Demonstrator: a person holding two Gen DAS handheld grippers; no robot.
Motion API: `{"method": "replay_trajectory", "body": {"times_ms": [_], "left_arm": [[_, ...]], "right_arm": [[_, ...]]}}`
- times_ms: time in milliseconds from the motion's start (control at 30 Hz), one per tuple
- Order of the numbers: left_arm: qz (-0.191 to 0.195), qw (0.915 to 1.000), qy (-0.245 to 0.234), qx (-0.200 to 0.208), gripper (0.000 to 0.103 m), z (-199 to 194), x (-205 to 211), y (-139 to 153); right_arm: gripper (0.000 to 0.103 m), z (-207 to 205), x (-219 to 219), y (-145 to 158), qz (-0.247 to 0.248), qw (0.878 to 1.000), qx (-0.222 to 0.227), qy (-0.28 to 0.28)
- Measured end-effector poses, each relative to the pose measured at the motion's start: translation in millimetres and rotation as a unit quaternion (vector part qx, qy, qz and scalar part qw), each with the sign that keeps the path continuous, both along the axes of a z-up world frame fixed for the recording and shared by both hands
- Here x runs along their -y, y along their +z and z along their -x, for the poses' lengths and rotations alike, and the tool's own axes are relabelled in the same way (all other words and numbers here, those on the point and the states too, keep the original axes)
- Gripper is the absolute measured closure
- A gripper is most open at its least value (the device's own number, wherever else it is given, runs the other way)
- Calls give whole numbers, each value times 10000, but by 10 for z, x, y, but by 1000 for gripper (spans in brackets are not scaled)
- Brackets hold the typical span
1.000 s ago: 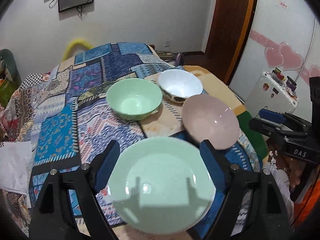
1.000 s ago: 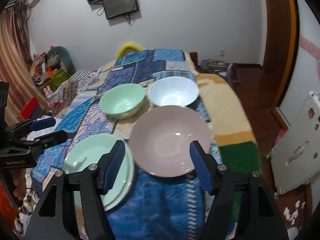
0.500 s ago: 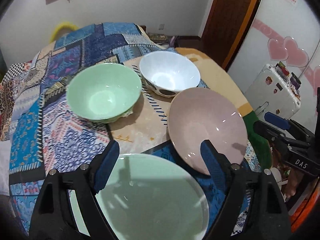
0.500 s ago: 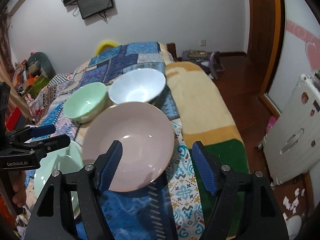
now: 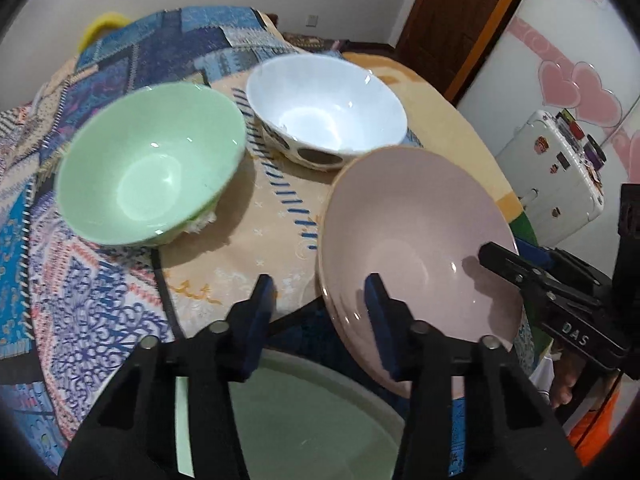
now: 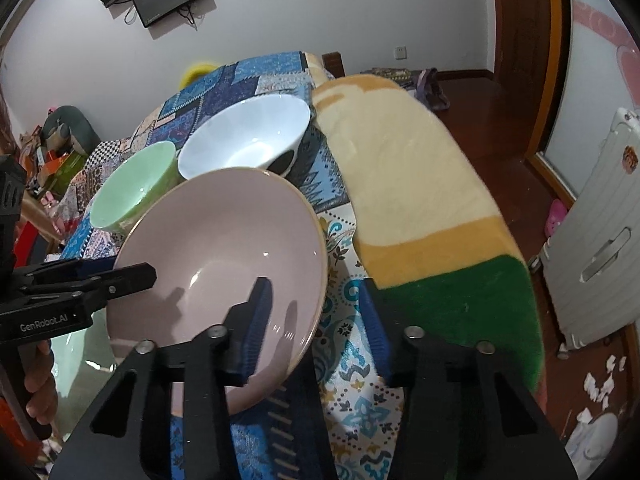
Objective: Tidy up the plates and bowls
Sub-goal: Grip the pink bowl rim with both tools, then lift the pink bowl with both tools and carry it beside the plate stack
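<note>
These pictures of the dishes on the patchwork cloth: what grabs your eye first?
The big pink plate dominates, with both grippers straddling opposite edges of its rim: left gripper and right gripper. Behind it sit a green bowl and a white bowl side by side. A green plate lies nearest, under the left gripper.

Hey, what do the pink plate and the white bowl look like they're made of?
Pink plate: probably glazed ceramic or stoneware, going by its glossy surface with small bright glints and a thin tan rim edge. White bowl: likely glossy porcelain or opal glass, smooth and shiny inside with dark printed spots outside. Melamine can't be ruled out for either.
</note>
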State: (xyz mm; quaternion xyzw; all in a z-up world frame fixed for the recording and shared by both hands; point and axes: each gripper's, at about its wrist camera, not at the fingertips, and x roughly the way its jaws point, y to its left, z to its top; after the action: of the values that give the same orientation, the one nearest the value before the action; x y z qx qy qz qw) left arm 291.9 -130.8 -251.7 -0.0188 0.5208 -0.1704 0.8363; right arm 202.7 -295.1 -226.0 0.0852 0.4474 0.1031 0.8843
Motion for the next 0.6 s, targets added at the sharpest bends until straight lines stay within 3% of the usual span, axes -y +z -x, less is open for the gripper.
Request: {"method": "replay_trajectory", "body": {"times_ms": [133, 233, 367, 600], "left_arm": [[-14, 9999, -111, -6, 75, -21, 46, -60], [121, 9996, -261, -58, 88, -22, 87, -70], [-66, 9997, -247, 32, 88, -2, 137, -67], [76, 9998, -187, -34, 88, 52, 82, -13]], "right_arm": [[85, -32, -26, -77, -120, 9998, -137, 89], [89, -19, -51, -107, -232, 9994, -184, 183], [89, 15, -45, -67, -240, 9995, -162, 137], [89, 26, -34, -7, -256, 9995, -171, 109]]}}
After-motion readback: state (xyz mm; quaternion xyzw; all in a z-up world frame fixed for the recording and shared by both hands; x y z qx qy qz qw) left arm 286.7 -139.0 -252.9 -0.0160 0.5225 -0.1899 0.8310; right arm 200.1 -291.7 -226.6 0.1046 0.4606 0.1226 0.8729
